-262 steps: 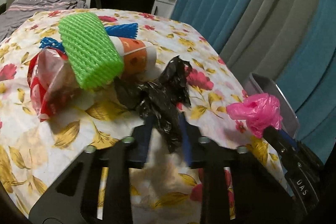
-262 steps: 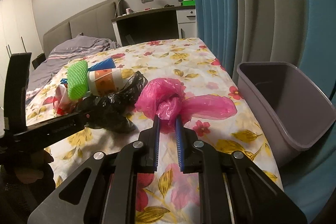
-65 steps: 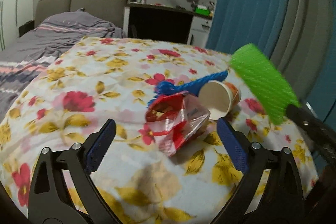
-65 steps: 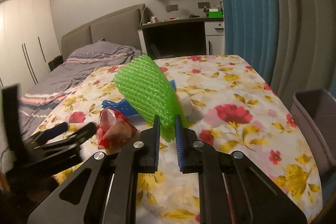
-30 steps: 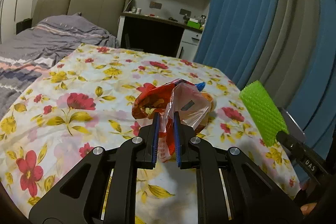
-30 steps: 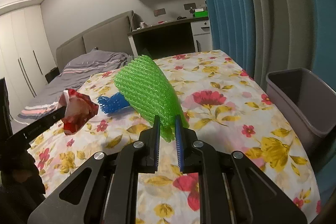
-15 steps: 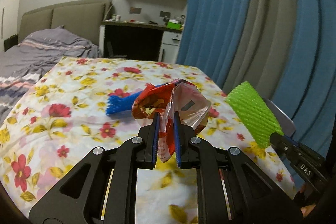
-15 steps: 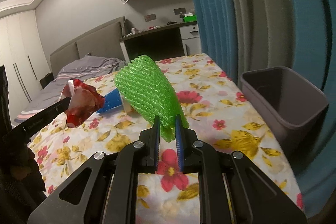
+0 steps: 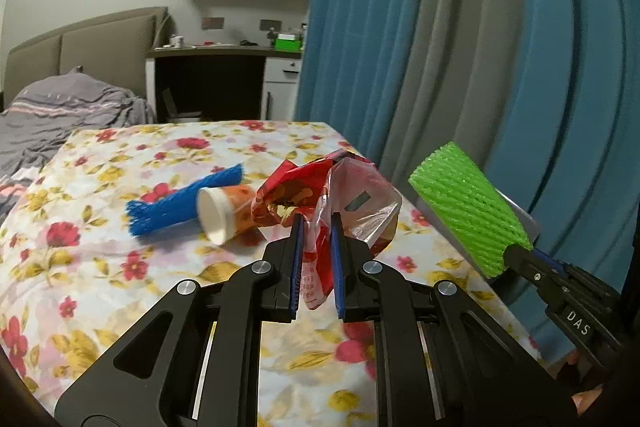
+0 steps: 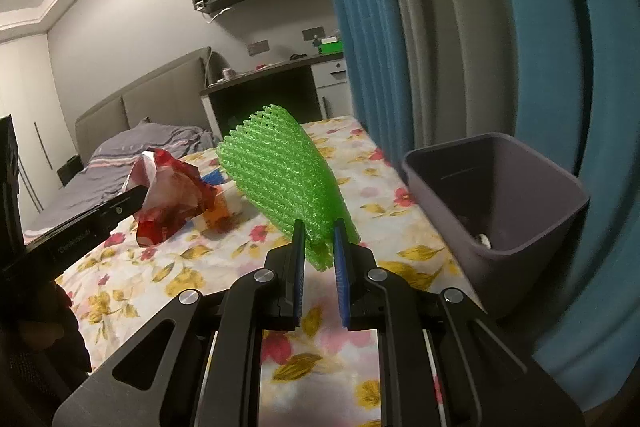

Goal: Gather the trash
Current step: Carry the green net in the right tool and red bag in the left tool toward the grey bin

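My left gripper (image 9: 316,223) is shut on a crumpled red and clear snack wrapper (image 9: 340,195), held above the flowered bed cover; the same wrapper (image 10: 168,195) shows at the left of the right wrist view. My right gripper (image 10: 319,227) is shut on a green foam net sleeve (image 10: 280,171), which also appears at the right of the left wrist view as the green sleeve (image 9: 468,211). The grey trash bin (image 10: 552,227) stands just right of the right gripper, beside the bed edge, with something small inside. A paper cup (image 9: 220,211) and a blue foam net (image 9: 180,203) lie on the cover.
The bed with its flowered cover (image 9: 100,267) fills the foreground, a grey duvet (image 9: 60,115) at its far left. Blue and grey curtains (image 9: 440,47) hang close on the right, behind the bin. A dark desk (image 9: 212,83) and wall shelves stand at the back.
Both grippers have swung to the right with their loads still held. The bin now looms larger and closer in the right wrist view, and the curtains fill more of both views.
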Demonstrator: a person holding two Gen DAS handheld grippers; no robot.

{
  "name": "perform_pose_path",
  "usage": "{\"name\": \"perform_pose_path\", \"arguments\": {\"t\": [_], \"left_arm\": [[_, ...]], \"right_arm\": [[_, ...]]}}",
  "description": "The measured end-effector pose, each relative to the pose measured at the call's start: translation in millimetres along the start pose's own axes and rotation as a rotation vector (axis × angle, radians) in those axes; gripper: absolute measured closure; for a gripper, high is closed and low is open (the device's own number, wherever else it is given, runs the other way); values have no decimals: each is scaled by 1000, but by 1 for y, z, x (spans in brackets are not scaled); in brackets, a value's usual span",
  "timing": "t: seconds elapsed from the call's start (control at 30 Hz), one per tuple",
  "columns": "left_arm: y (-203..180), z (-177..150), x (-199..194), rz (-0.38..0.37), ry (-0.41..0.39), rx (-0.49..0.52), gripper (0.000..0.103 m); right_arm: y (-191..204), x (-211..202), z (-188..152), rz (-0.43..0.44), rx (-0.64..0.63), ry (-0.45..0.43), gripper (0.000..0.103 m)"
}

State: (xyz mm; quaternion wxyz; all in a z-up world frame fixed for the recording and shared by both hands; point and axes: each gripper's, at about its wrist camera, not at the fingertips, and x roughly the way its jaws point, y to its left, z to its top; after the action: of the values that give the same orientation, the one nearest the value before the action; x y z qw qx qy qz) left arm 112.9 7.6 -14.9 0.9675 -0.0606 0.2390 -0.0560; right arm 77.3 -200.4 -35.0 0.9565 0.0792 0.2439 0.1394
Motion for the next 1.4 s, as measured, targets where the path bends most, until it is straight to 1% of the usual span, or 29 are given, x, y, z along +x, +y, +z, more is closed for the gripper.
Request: {"name": "perform_pose_path", "arguments": {"t": [0.2,0.47,0.67,0.8,0.97,1.4], "left_arm": [[-33,9,17,-49,3,48,91],[-84,26,47,-139,10,95,91],[-121,38,71,-197,18,127,91],[-141,40,85,-225,31,136,91],[-157,39,101,-250,54,144,91],[-181,38,136,-301,96,154,91]], "right_arm": [[-29,-1,9,-38,30,-11,88],[-78,0,26,-148,66,-37,88],[-106,11,32,-220,78,-25,88],[-118,20,33,-253,85,-15,88],[-135,33,36,-271,96,2,88],[-152,46,32,-297,104,31,88]]}}
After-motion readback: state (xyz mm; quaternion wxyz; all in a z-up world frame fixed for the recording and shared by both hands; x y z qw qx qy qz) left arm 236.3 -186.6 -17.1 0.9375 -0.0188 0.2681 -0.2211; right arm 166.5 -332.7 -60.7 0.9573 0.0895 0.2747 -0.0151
